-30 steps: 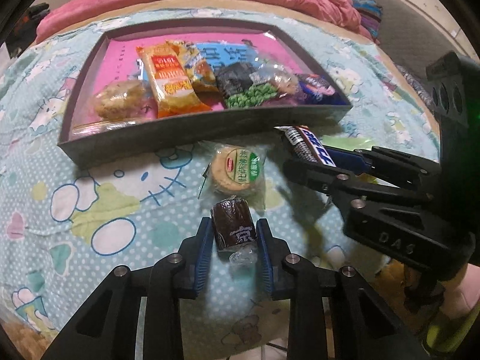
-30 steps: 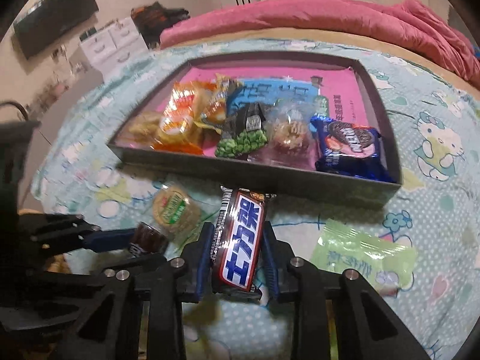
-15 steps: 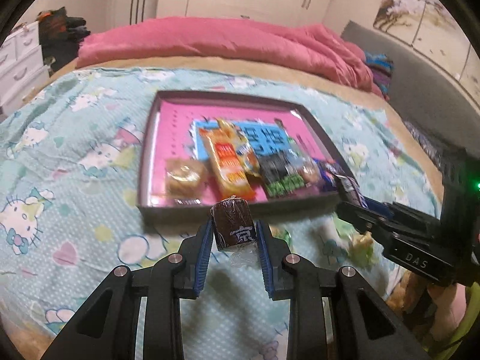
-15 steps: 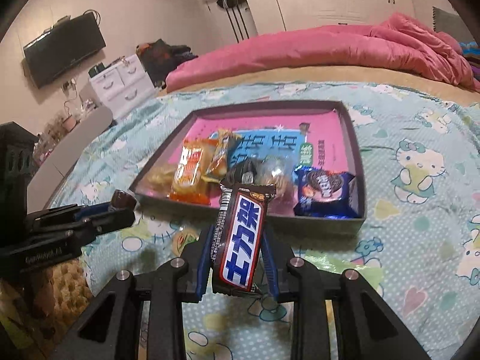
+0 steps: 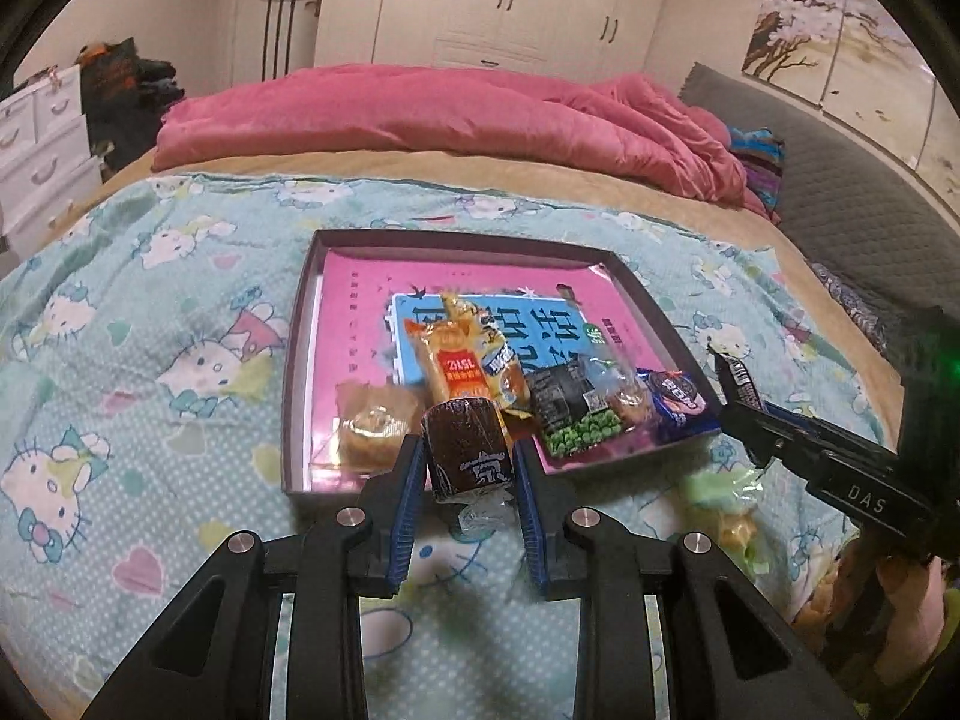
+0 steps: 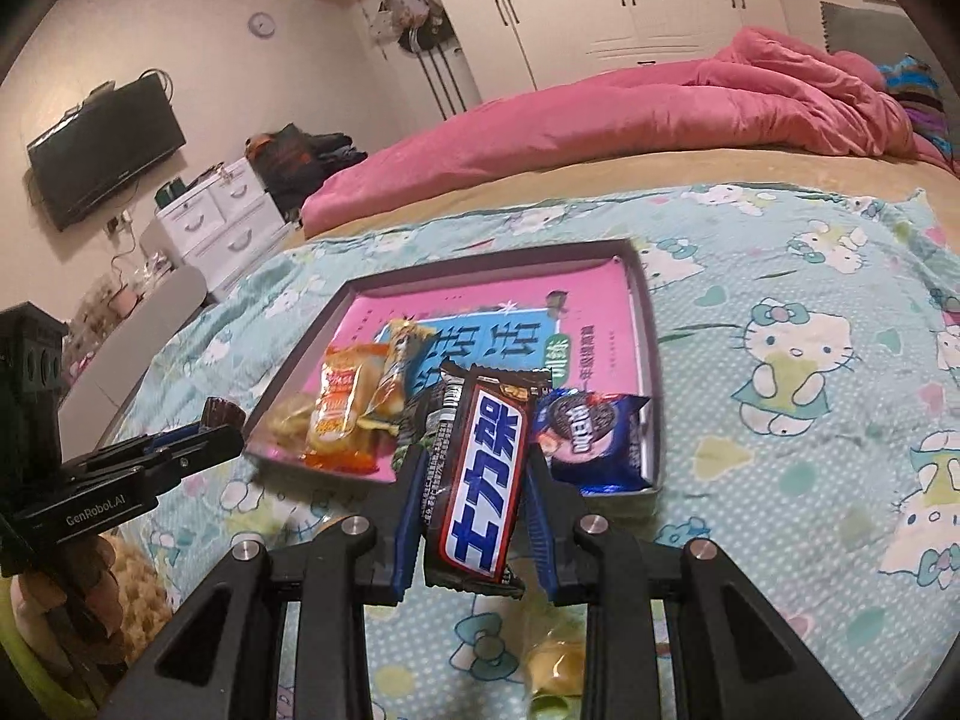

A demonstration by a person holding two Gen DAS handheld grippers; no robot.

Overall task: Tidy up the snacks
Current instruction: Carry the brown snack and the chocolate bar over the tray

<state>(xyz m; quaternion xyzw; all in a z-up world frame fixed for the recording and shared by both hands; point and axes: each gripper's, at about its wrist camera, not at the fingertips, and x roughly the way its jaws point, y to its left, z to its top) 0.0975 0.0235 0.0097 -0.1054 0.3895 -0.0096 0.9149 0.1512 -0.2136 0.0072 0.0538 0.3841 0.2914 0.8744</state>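
Fingers (image 5: 465, 468) (image 6: 474, 480) still clamp brown roll (image 5: 468, 447) and chocolate bar (image 6: 483, 474), now lifted higher.

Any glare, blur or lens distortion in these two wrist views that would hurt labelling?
Left wrist: strong fisheye bending with dark corners; the tray floor shows glare, and the right gripper at the edge is soft. Right wrist: same curvature; chocolate bar lettering is sharp, and the snack below the fingers is blurred.

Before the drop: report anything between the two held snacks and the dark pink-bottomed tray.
Nothing visible blocks either. The brown wrapped roll in the left gripper and the chocolate bar in the right gripper face the tray, though snack packets crowd its near edge.
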